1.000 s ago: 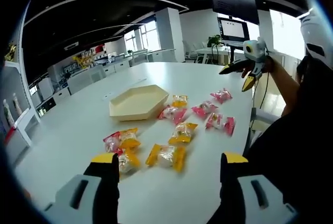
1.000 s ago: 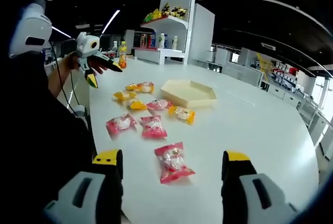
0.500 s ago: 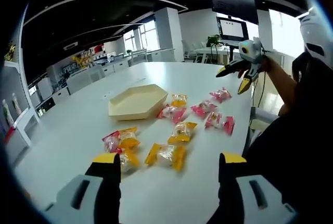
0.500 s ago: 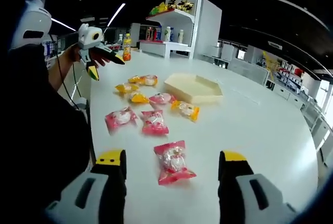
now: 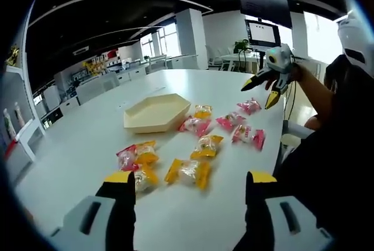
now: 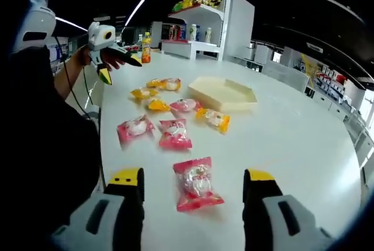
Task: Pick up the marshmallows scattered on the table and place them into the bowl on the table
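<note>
Between the right gripper (image 6: 193,182) jaws, which stand wide apart and hold nothing, a pink-wrapped marshmallow (image 6: 197,182) lies flat on the white table (image 6: 292,146), closest of all. Judged step: first pick with this gripper. To do it well, lower straight over the packet, straddle its puffed middle rather than the crimped ends, and close only once both tips are near the tabletop; the wrapper looks slick and may skid if one jaw lands first.

The left gripper (image 5: 186,182) is likewise spread and empty above the table. Just ahead of it lie a yellow packet (image 5: 188,172) and, by its left jaw, a small heap of a pink and yellow packets (image 5: 136,157), touching or overlapping; hard to tell how many. Separate picks would be safer there.

Further out: one more yellow packet (image 5: 205,146), then pink ones (image 5: 248,136) near the table edge on the person's side, others closer to the bowl (image 5: 155,112). The bowl is a shallow cream hexagonal tray, empty as far as visible, standing beyond the scatter, with two packets just beside its near rim. Nothing is in it yet.

Obstacles: none between the near packets and the bowl except other packets, which a low carry could sweep.

Far background: a white shelf with bottles and snacks (image 6: 193,23), desks, a monitor (image 5: 262,32).
</note>
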`<state>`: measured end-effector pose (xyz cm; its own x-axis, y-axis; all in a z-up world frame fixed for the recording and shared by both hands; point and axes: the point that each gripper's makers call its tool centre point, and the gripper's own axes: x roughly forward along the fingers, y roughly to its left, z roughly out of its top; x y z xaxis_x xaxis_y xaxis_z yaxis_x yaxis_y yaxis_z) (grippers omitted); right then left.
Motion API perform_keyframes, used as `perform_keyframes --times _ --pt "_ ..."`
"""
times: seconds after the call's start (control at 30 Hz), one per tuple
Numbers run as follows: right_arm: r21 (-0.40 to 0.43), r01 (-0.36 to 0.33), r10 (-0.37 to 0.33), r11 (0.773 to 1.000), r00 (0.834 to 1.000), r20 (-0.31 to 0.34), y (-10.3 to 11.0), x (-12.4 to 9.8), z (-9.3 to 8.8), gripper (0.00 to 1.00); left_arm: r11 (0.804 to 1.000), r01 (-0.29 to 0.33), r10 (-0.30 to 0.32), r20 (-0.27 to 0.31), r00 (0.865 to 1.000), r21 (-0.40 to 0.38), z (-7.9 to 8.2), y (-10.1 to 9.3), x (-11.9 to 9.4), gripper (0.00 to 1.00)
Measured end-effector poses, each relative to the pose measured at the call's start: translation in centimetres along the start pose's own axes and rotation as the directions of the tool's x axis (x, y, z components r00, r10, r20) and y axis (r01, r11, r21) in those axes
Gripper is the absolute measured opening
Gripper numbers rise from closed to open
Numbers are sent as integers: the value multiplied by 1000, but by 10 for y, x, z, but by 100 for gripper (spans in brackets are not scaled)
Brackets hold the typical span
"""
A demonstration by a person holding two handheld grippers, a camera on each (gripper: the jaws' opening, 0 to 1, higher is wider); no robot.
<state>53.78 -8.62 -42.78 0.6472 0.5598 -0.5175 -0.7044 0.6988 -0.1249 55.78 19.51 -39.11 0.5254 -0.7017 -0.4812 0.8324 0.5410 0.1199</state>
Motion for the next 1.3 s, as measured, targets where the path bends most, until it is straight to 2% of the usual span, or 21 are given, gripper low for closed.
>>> perform_keyframes --times 0.47,0.8,1.0,1.3 --pt "14 -32 32 999 999 -2 1 10 -1 58 1000 18 -18 -4 1000 4 0 -2 2 73" --pt "29 -41 42 999 998 -39 5 16 -8 50 1000 11 -11 -5 1000 4 1 0 1 73" --pt "25 -49 50 998 998 -33 6 17 -6 43 1000 10 -10 -2 1000 3 1 0 0 73" --pt "24 -52 52 998 998 -33 3 19 -8 43 1000 7 -7 -5 1000 -3 -2 0 -1 73"
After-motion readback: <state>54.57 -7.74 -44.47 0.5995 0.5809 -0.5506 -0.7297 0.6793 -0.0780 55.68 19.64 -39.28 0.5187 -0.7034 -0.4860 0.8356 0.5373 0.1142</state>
